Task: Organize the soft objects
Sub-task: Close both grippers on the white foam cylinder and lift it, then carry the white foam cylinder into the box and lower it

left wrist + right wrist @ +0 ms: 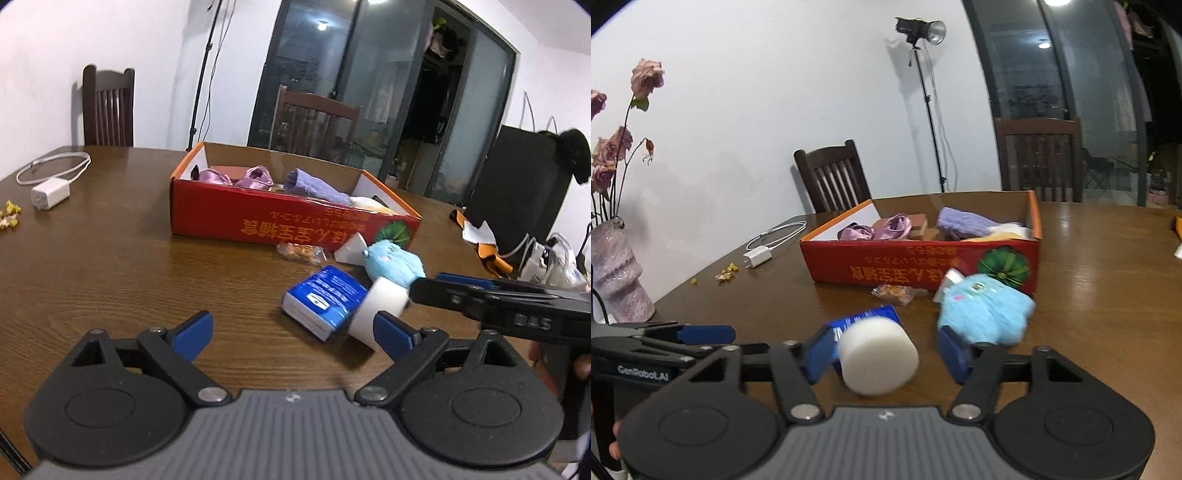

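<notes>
A red cardboard box on the wooden table holds purple satin pieces, a lilac knit piece and a pale yellow item. In front of it lie a blue plush toy, a blue tissue pack and a white foam cylinder. My right gripper is open, with the cylinder between its fingers, apparently loose. My left gripper is open and empty, left of the cylinder.
A snack wrapper and a white pouch lie by the box. A charger with cable sits far left. A vase of flowers stands at the table edge. Chairs stand behind.
</notes>
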A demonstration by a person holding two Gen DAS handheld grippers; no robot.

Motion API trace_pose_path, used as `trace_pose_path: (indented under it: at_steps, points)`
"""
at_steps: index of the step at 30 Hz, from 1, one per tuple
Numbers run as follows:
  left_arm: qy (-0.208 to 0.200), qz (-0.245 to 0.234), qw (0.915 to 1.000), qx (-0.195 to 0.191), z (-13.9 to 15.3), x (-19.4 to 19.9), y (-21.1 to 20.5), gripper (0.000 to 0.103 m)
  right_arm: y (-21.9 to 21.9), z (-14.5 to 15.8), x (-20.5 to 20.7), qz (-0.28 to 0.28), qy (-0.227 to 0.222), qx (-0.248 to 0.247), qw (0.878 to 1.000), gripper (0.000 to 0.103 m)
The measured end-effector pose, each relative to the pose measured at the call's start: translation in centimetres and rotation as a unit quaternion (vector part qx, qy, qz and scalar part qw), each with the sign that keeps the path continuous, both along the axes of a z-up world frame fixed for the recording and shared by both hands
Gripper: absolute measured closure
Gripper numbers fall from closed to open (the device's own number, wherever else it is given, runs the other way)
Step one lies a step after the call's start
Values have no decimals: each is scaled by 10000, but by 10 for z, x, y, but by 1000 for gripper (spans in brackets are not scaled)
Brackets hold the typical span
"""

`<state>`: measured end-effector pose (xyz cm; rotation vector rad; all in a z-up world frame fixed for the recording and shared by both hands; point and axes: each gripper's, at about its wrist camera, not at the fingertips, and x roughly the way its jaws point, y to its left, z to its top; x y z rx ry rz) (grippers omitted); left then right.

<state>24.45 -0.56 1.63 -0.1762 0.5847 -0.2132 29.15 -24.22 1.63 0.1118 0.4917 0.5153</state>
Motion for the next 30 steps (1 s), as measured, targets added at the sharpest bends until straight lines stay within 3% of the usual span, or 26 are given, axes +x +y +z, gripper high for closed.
trace_pose_path:
  at_steps: [4,8,11,14,17,20,21,24,30]
  points:
    - [23,-156,9999,26,-3,6,-4,8,7,-6,17,159,147,-1,9998,64]
    - [78,-545,9985,-46,-13,6,-7,8,-14,-16,2,425,310,-183,9984,59]
    - [327,-866,9949,-397,-22,5,-7,12,-38,-15,-13,106,353,-170,9992,57]
    - [253,-1232,9899,-651,-22,2,-16,18,-52,-18,-16,-66,481,96,9988,53]
    - [358,-1417,9852,-900,-20,12,-30,29,-52,-27,-7,-153,653,216,9975,54]
    - [477,-1571,9823,-898,-21,21,-48,47,-49,-34,-2,-147,724,232,9970,54]
    - [525,-1611,9814,-901,-21,23,-52,57,-48,-35,-2,-117,744,278,9968,56]
    - [649,-1709,9790,-906,-27,26,-61,70,-46,-39,-4,6,793,351,9962,68]
    - [610,-1694,9790,-959,-33,25,-62,78,-46,-41,-8,87,815,501,9954,78]
